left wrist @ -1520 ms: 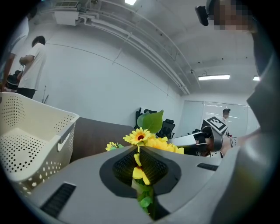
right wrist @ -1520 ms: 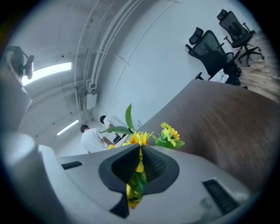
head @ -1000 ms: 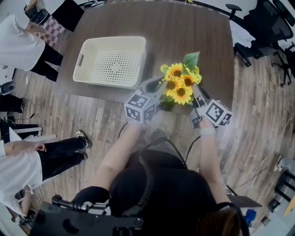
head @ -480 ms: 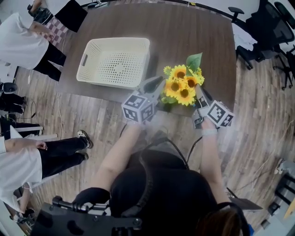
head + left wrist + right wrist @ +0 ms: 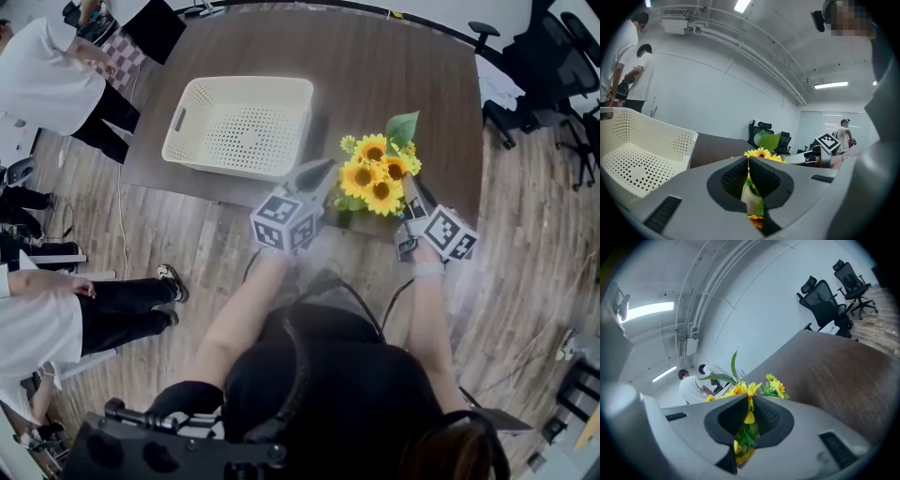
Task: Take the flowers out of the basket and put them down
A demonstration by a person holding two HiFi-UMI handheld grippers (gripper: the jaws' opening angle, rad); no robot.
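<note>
The cream perforated plastic basket (image 5: 239,127) sits upper left on the dark brown wooden table (image 5: 394,66), well apart from the flowers. My left claw (image 5: 314,176) pinches the bunch of yellow sunflowers (image 5: 373,175) at centre frame. Its stems point down-frame, its blooms and one broad green leaf (image 5: 403,127) up-frame, by the table's near edge. My right claw (image 5: 411,194) has just been opening, petals and leaves between its slightly parted jaws. Bare tabletop lies above and right.

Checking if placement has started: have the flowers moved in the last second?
No: the flowers keep the same gap to the right of the basket.
</note>
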